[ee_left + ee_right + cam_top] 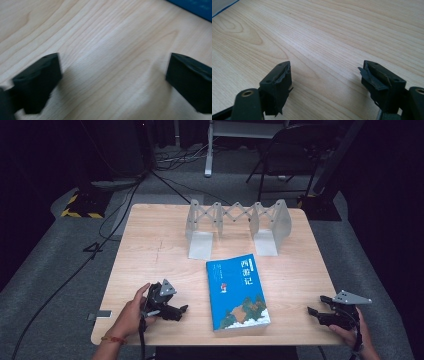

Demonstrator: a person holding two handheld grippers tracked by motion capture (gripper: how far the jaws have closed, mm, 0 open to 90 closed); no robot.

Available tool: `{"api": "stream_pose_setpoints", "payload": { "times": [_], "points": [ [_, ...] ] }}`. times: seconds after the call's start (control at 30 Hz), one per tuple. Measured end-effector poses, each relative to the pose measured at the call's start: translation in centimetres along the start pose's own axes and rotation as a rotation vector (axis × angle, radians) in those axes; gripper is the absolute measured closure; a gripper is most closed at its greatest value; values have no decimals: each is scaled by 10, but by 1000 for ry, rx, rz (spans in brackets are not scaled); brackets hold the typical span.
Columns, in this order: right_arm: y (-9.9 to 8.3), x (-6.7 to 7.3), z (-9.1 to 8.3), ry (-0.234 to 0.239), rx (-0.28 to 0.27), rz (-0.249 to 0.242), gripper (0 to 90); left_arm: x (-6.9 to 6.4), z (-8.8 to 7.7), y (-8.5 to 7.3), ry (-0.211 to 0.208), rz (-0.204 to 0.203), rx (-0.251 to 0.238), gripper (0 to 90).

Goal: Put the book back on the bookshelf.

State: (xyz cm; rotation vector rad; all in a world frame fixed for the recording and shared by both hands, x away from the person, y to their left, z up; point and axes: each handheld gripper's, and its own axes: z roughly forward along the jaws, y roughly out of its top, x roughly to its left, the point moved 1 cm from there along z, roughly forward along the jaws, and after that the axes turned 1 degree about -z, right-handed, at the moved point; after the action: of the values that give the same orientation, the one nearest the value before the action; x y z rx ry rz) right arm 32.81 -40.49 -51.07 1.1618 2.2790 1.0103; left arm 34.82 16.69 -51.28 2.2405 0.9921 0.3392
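Observation:
A blue book (237,293) with white Chinese characters on its cover lies flat near the table's front edge. To its left, my left gripper (181,312) rests on the wood, held by a hand, pointing right toward the book. Its jaws stand wide apart in the left gripper view (113,82) with bare wood between them; a corner of the blue book (195,7) shows at the top right. On the other side of the book, my right gripper (316,306) is at the front right edge, open, pointing left. Between its worn pads (325,82) is bare wood.
A white folding bookend rack (235,225) with a scissor lattice stands at the back of the wooden table (160,245). Cables, a chair and stand bases sit on the grey floor beyond. Bare wood lies between book and rack.

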Motion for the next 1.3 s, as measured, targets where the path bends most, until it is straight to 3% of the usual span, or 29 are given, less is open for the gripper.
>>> {"api": "stream_pose_setpoints", "payload": {
  "times": [0.1,0.27,0.37,0.5,0.57,0.6,0.67,0.73,0.77,0.93,1.13,1.3],
  "points": [
    [0,0,0,2,0,-2,245,4,3,4,-21,22,0,1],
    [1,0,0,7,0,-10,247,0,9,10,12,-14,-5,0],
    [2,0,1,23,-3,-25,262,-2,12,13,-6,8,0,1],
    [5,2,4,55,6,-53,262,-8,19,21,1,3,-3,3],
    [11,7,6,88,29,-121,261,-12,23,26,-15,32,-2,3],
    [19,14,9,104,56,-173,269,-14,29,33,-7,14,1,3],
    [22,18,12,121,58,-194,269,-15,32,37,1,15,-5,4],
    [31,27,19,192,48,-223,266,-16,39,45,4,3,-2,4],
    [36,33,23,211,49,-243,265,-17,44,50,-2,13,-3,4],
    [60,63,42,289,74,-375,302,-13,55,63,21,-20,-6,4],
    [71,72,58,368,91,-392,314,-4,61,71,31,-37,-3,3],
    [70,81,60,384,95,-419,314,0,74,85,32,-37,-3,2]
  ]
}}
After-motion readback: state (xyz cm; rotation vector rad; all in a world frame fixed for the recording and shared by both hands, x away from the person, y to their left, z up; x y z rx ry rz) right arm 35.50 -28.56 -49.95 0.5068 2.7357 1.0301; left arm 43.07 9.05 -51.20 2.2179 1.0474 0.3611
